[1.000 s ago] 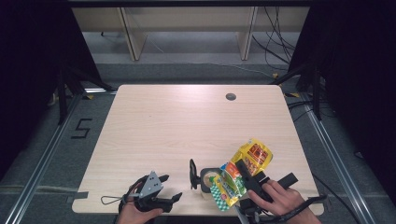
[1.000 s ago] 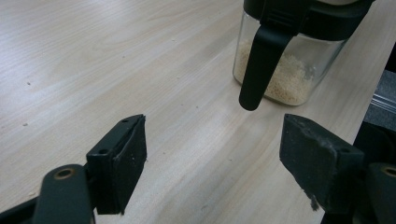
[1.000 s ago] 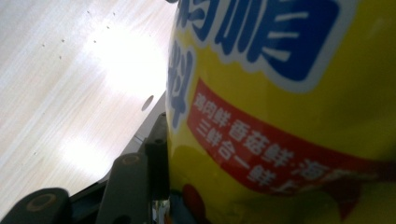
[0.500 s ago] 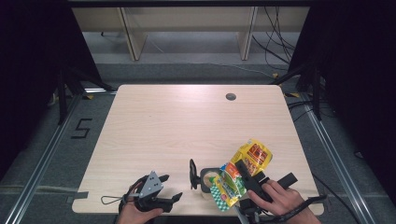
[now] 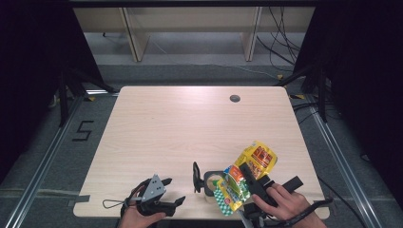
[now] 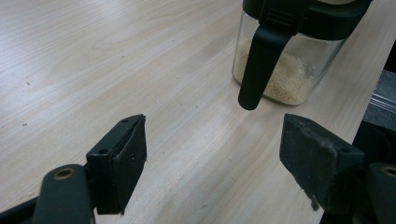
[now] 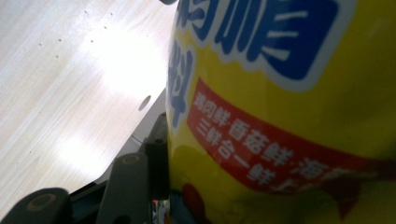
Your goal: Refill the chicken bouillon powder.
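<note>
The right gripper is gripping a yellow seasoning pouch, its fingers closed on the pack's lower part, so that in the right gripper view the printed face is sitting pressed against the 1 finger that shows. The pouch is tilting up and away from the hand, with its colourful lower end hanging over a glass jar that is standing on the bench just to the left of those fingers. The jar is holding a shallow layer of pale granules and is wearing a black lid with a handle pointing down its side. The left gripper is resting low near the bench's front edge, its 2 fingers standing wide apart and holding nothing, with the jar's handle a little way ahead of them and between their lines. Judging from this, the work of filling the jar from the pouch seems only partly along: the pack is picked up and brought to the jar, some granules are already inside, while steadying the jar and pouring the rest look left to do.
</note>
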`<action>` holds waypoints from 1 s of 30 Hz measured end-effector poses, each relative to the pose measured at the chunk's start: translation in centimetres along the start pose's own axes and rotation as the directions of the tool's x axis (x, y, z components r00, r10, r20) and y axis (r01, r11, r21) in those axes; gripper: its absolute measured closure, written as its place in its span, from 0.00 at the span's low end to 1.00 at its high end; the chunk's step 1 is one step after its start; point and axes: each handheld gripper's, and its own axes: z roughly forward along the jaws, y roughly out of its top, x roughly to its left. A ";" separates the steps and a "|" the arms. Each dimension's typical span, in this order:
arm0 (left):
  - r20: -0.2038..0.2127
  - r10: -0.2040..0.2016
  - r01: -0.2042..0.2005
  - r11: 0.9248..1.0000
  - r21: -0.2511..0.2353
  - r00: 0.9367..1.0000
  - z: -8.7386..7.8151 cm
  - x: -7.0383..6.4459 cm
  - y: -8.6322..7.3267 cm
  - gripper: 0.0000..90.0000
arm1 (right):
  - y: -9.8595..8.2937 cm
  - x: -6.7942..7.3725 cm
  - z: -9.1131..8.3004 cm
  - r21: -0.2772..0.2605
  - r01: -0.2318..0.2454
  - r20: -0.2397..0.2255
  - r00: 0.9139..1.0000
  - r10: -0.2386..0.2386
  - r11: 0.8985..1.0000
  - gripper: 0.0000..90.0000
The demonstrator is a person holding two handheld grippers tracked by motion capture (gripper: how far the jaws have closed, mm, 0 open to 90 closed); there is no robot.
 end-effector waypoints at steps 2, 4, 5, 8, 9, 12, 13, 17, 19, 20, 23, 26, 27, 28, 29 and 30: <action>-0.009 0.023 -0.023 1.000 0.007 1.000 0.0 0.1 0.0 0.25 | -0.1 0.1 -0.1 0.008 0.005 0.026 1.000 -0.005 1.000 0.59; 0.006 -0.009 0.009 1.000 -0.009 1.000 0.1 -0.2 -0.1 0.25 | 0.1 0.1 0.0 0.006 0.006 0.021 1.000 -0.006 1.000 0.59; 0.005 -0.017 0.017 1.000 -0.017 1.000 0.1 -0.2 0.0 0.25 | 0.2 0.1 0.0 -0.007 0.006 -0.007 1.000 -0.006 1.000 0.59; 0.006 0.012 -0.012 1.000 0.001 1.000 -0.1 0.0 0.0 0.25 | 0.2 0.4 0.2 -0.013 0.001 0.033 0.999 -0.001 1.000 0.59; 0.004 0.025 -0.025 1.000 -0.004 1.000 -0.1 0.1 0.0 0.25 | 0.1 0.3 0.1 0.002 0.006 0.016 1.000 -0.006 1.000 0.59; 0.001 0.010 -0.010 1.000 -0.004 1.000 0.0 0.0 0.0 0.25 | 0.2 0.3 0.0 0.003 0.001 0.016 1.000 -0.001 1.000 0.59; -0.009 0.026 -0.026 1.000 0.012 1.000 0.0 0.1 0.0 0.25 | 0.3 0.2 0.0 -0.004 0.007 0.018 1.000 -0.007 1.000 0.59; 0.004 0.021 -0.021 1.000 -0.003 1.000 -0.1 0.1 0.1 0.25 | 0.3 0.2 0.0 -0.007 -0.006 -0.015 1.000 0.006 1.000 0.59; 0.008 0.011 -0.011 1.000 -0.008 1.000 0.0 0.0 0.0 0.25 | 0.2 0.2 0.0 0.000 -0.011 -0.018 1.000 0.011 1.000 0.59; 0.002 0.000 0.000 1.000 -0.003 1.000 0.0 -0.1 0.0 0.25 | 0.2 0.2 -0.1 0.002 -0.013 -0.011 1.000 0.013 1.000 0.59; 0.004 -0.015 0.015 1.000 -0.010 1.000 0.1 -0.2 0.0 0.25 | 0.3 0.3 -0.1 -0.005 -0.008 0.016 1.000 0.009 1.000 0.60; 0.003 -0.005 0.005 1.000 -0.004 1.000 0.0 -0.2 0.0 0.25 | 0.2 0.2 0.0 -0.004 -0.010 -0.014 1.000 0.010 1.000 0.60; 0.001 0.002 -0.002 1.000 -0.008 1.000 0.0 -0.1 0.0 0.25 | 0.2 0.2 -0.1 0.003 -0.011 0.012 1.000 0.011 1.000 0.60; 0.001 -0.002 0.002 1.000 -0.001 1.000 0.0 0.0 0.0 0.25 | 0.2 0.3 -0.1 0.004 -0.011 0.019 1.000 0.011 1.000 0.60; -0.006 0.014 -0.014 1.000 0.008 1.000 0.0 0.1 0.0 0.25 | 0.2 0.2 -0.1 0.000 -0.011 -0.010 1.000 0.011 1.000 0.60; -0.006 0.036 -0.036 0.999 0.006 0.999 0.0 0.2 0.0 0.25 | 0.3 0.3 -0.1 0.002 -0.006 0.013 1.000 0.006 1.000 0.60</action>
